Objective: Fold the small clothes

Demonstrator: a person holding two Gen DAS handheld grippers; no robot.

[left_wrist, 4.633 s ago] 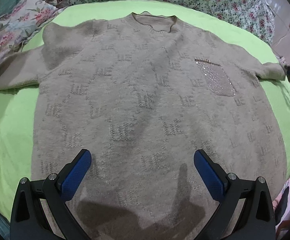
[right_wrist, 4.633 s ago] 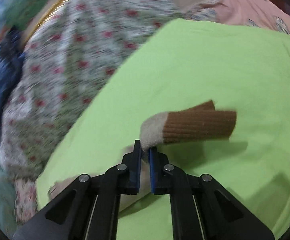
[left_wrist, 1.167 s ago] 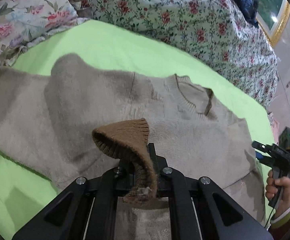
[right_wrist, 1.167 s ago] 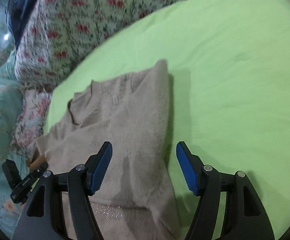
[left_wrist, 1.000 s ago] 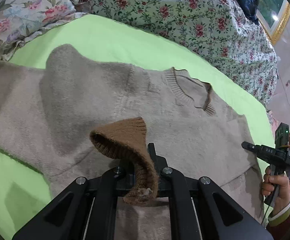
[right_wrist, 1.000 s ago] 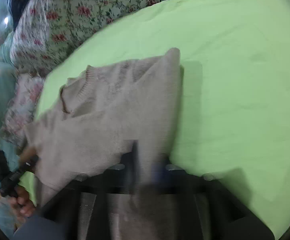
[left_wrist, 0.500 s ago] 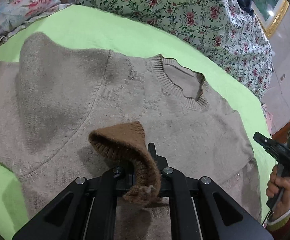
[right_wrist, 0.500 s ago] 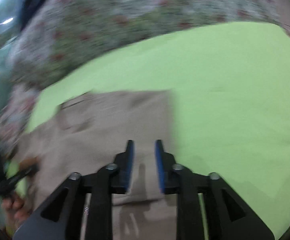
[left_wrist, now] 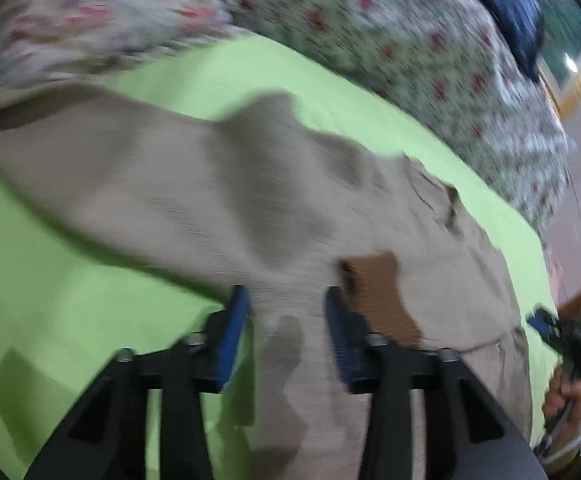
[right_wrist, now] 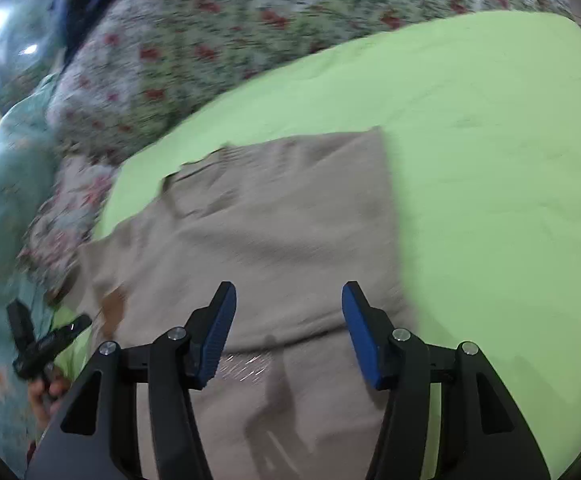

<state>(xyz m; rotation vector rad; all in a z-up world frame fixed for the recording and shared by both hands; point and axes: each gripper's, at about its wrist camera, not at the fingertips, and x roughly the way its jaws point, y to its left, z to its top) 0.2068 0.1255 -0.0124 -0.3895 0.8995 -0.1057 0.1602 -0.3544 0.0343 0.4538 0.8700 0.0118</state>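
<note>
- Centrally, the beige sweater (right_wrist: 274,232) lies on the green bed sheet (right_wrist: 490,168), its right side folded inward to a straight edge and its neckline toward ten o'clock in the right wrist view.
- Its brown cuff (left_wrist: 374,280) rests on the body at about three o'clock of the left claw (left_wrist: 286,328), outside the jaws.
- That left claw is opening, with nothing between its blue pads but the knit below.
- Likewise the right claw (right_wrist: 288,330) is spreading and empty above the folded layer.
- Risk, as a judgement: the loose sleeve may slide or spring back, since soft knit holds no crease.
- Motion blur hides whether the folds lie flat; a bunched layer would skew the next fold.
- Flowered bedding (right_wrist: 218,52) sits at twelve o'clock.
</note>
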